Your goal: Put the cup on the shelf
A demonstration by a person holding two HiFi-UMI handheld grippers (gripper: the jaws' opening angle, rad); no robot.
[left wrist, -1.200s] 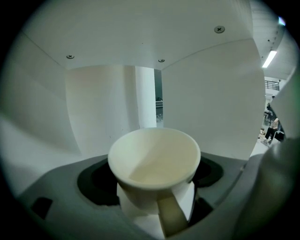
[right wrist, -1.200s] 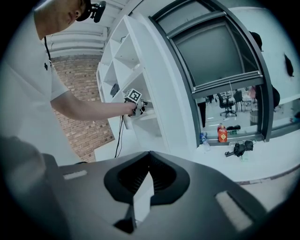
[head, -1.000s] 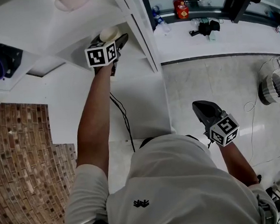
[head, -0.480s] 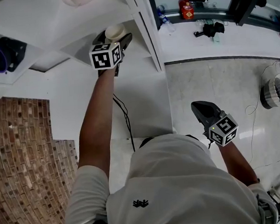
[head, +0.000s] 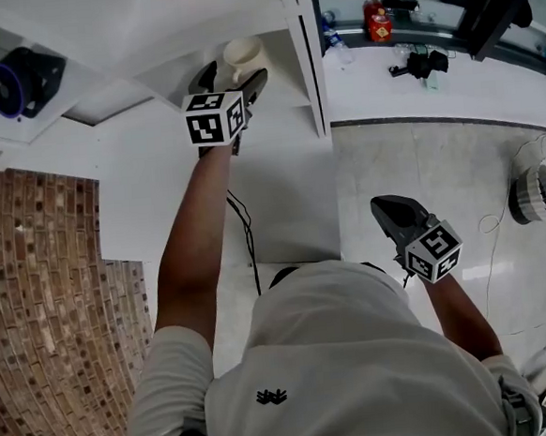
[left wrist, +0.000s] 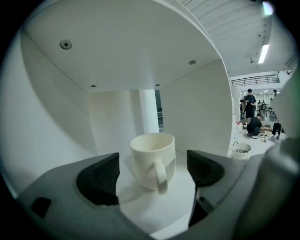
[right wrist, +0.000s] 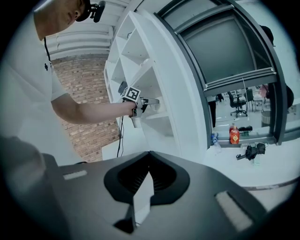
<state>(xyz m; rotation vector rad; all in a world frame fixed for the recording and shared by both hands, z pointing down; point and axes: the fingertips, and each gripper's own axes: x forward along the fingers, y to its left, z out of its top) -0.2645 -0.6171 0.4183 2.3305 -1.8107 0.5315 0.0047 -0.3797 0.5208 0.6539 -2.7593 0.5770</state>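
A cream cup (head: 241, 55) with a handle stands upright inside a compartment of the white shelf (head: 304, 61). Just in front of it my left gripper (head: 231, 72) is open, its jaws to either side and clear of the cup. In the left gripper view the cup (left wrist: 152, 161) rests on the shelf floor (left wrist: 140, 213), handle towards the camera, between the two dark pads (left wrist: 99, 180) without touching them. My right gripper (head: 390, 211) hangs low at the person's right side. Its jaws are shut with nothing in them (right wrist: 149, 157).
A black round device with a purple lens (head: 25, 79) sits on a shelf to the left. A brick wall (head: 45, 305) lies at left, and a black cable (head: 248, 247) hangs below the shelf. A wire basket (head: 539, 191) stands on the floor at right. Red bottles (head: 379, 21) stand on the counter.
The left gripper has drawn back a little from the cup, which now stands free on the shelf and shows more fully. The right gripper has barely moved.
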